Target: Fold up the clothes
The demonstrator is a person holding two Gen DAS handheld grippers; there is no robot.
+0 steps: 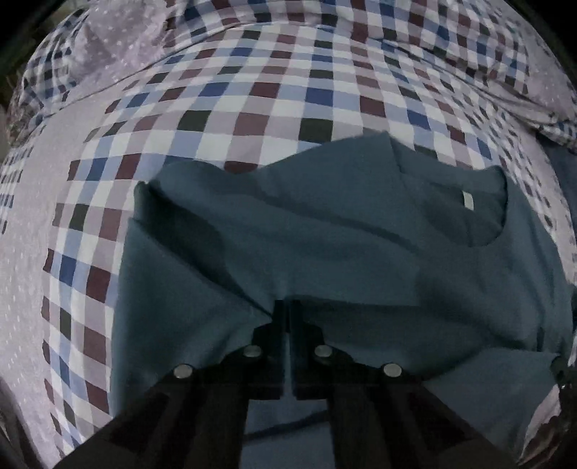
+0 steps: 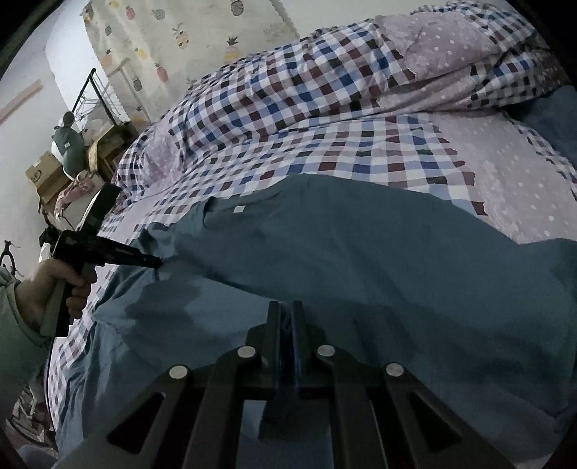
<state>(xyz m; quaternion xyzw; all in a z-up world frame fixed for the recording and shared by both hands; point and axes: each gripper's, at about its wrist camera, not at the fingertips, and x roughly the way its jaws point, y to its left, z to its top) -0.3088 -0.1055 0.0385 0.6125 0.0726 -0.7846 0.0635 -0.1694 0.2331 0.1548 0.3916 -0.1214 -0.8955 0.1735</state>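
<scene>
A teal T-shirt (image 1: 324,234) lies spread on a checked bedcover (image 1: 252,90), its neckline and small white label (image 1: 467,200) at the right of the left wrist view. My left gripper (image 1: 287,306) is shut on a fold of the teal T-shirt. In the right wrist view the same T-shirt (image 2: 360,252) fills the middle, label (image 2: 239,209) toward the upper left. My right gripper (image 2: 287,310) is shut on the shirt's fabric, a strip of it pinched between the fingers. The left gripper (image 2: 155,261) shows at the left, held by a hand (image 2: 54,285), its tip on the shirt edge.
The checked and dotted bedcover (image 2: 360,119) is bunched up at the back of the bed. Beyond the bed's left side stand cardboard boxes (image 2: 47,173), a dark metal rack (image 2: 93,93) and a pineapple-print curtain (image 2: 187,32). A green sleeve (image 2: 14,317) is at the left edge.
</scene>
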